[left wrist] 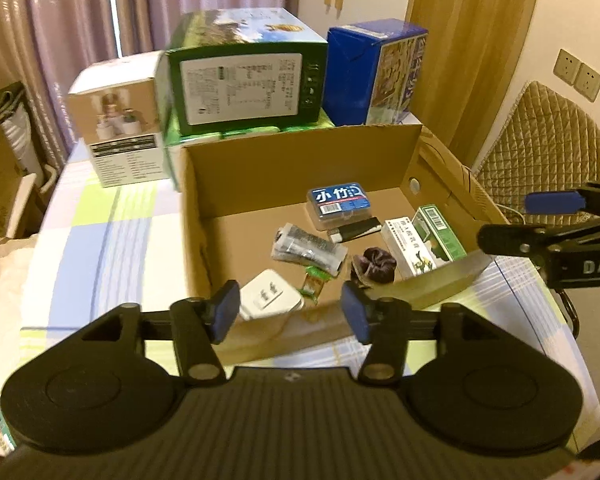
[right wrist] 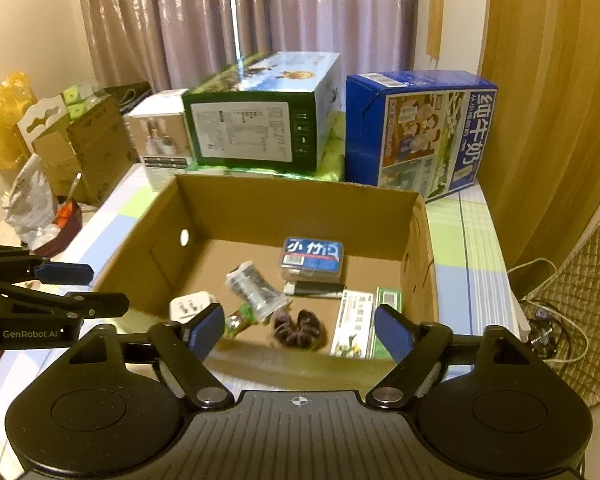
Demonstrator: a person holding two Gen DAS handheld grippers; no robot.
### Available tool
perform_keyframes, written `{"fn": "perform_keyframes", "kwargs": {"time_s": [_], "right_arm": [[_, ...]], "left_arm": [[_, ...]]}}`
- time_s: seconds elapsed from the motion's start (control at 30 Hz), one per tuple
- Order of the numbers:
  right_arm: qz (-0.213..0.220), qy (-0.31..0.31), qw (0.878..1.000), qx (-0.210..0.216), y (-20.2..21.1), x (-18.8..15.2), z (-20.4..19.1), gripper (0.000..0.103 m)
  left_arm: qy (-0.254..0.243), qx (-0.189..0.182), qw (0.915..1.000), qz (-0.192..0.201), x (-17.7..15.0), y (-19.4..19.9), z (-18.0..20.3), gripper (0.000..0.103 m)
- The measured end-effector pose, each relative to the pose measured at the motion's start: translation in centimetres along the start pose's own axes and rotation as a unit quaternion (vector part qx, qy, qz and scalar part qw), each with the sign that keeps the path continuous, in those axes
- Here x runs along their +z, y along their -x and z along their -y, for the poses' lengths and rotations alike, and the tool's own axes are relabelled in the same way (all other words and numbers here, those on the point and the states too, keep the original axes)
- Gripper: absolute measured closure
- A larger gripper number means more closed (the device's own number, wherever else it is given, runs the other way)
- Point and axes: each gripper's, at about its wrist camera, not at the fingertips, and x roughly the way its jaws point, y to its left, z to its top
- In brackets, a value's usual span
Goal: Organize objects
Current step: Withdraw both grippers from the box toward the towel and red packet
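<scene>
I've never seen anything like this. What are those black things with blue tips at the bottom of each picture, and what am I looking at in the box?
Those are two hand-held claws; a person carries one in each hand, and no robot arm is involved. Each has a wide-angle camera looking forward along its fingers. One picture comes from the left claw, the other from the right claw. Both are open and hold nothing. Each also shows up at the edge of the other's picture. Both point into an open cardboard box on a checked tablecloth. Inside lie small things: a blue case, a white plug adapter, a dark hair scrunchie and a green-and-white carton. Bigger boxes stand behind.
</scene>
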Motion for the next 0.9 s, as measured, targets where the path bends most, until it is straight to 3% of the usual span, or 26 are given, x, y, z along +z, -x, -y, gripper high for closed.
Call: {"fn": "perform_keyframes", "kwargs": {"time_s": [0.13,0.5,0.9], "right_arm": [[0.01,-0.005,1.0,0.007,2.8,-1.8,-0.8,0.013],[-0.004,-0.049,0.998,0.024,8.1,-9.3,-3.1,0.006],[-0.014,-0.063,0.998,0.018,12.5,-15.5,-5.6,0.002]], "left_arm": [[0.007,0.01,0.9998,0.013,-1.9,3.1,-0.2,0.029],[-0.012,0.043,0.998,0.045,-7.5,10.9,0.9,0.001],[0.036,0.032,0.9979,0.043,-14.3,15.1,1.5,0.001]]}}
